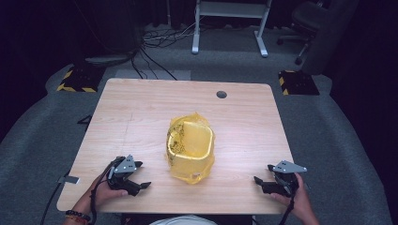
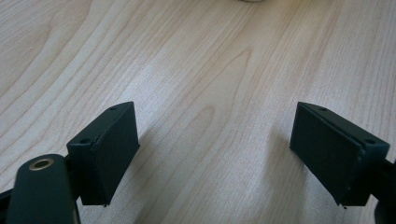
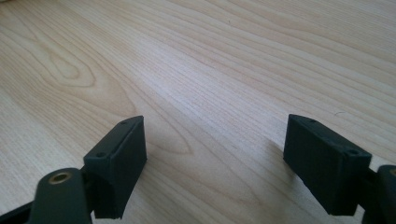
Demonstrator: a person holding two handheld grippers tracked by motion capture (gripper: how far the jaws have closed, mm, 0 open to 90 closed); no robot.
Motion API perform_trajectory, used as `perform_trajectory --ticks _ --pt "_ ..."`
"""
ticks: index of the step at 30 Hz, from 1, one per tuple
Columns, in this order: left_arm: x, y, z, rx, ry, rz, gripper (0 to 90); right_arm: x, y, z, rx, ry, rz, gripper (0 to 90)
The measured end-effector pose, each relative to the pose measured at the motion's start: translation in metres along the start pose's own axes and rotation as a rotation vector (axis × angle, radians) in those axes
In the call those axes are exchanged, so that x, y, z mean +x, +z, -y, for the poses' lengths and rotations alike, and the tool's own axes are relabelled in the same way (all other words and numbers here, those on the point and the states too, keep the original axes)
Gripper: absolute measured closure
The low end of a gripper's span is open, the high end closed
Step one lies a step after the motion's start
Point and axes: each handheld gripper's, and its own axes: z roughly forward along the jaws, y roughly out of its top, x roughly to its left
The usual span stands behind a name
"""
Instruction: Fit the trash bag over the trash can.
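Note:
A small yellow bin lined with a yellow plastic bag [image 1: 190, 147] stands upright at the middle of the light wooden table [image 1: 141, 108]. My left gripper [image 1: 140, 183] rests near the front left edge, a hand's width left of the bin, and points toward it. In the left gripper view my left gripper [image 2: 215, 156] is open, with bare wood between its pads. My right gripper [image 1: 264, 175] sits near the front right edge and points left toward the bin. The right gripper view shows my right gripper [image 3: 215, 163] open over bare wood too.
A round cable hole [image 1: 221, 94] lies near the table's far edge. Beyond the table are a white desk frame [image 1: 230, 23], an office chair [image 1: 309, 23], floor cables [image 1: 159, 40] and two black-and-yellow striped blocks [image 1: 77, 79].

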Motion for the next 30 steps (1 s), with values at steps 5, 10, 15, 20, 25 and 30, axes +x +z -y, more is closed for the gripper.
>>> perform_trajectory --ticks 5,10,15,20,25,30 --pt "0.0000 0.0000 0.0000 0.000 0.000 0.000 15.3 0.0001 0.0000 0.0000 0.001 -0.001 0.000 20.9" --pt "0.0012 0.0003 -0.0003 0.001 0.003 0.006 15.1 0.0000 0.0005 -0.0004 0.002 -0.001 0.003 20.3" --pt "0.0019 0.0008 -0.0008 0.000 0.002 0.007 15.2 -0.0002 0.0010 -0.0008 0.002 -0.003 0.001 20.0" --pt "0.0022 0.0009 -0.0009 0.001 0.003 0.007 15.2 -0.0003 0.0010 -0.0009 0.003 -0.002 0.000 19.9" --pt "0.0028 0.0010 -0.0010 0.000 0.003 0.010 15.2 -0.0003 0.0013 -0.0012 0.004 -0.003 0.001 19.8" --pt "0.0035 0.0015 -0.0015 0.001 0.005 0.010 15.2 -0.0002 0.0013 -0.0011 0.003 -0.004 0.001 19.8"
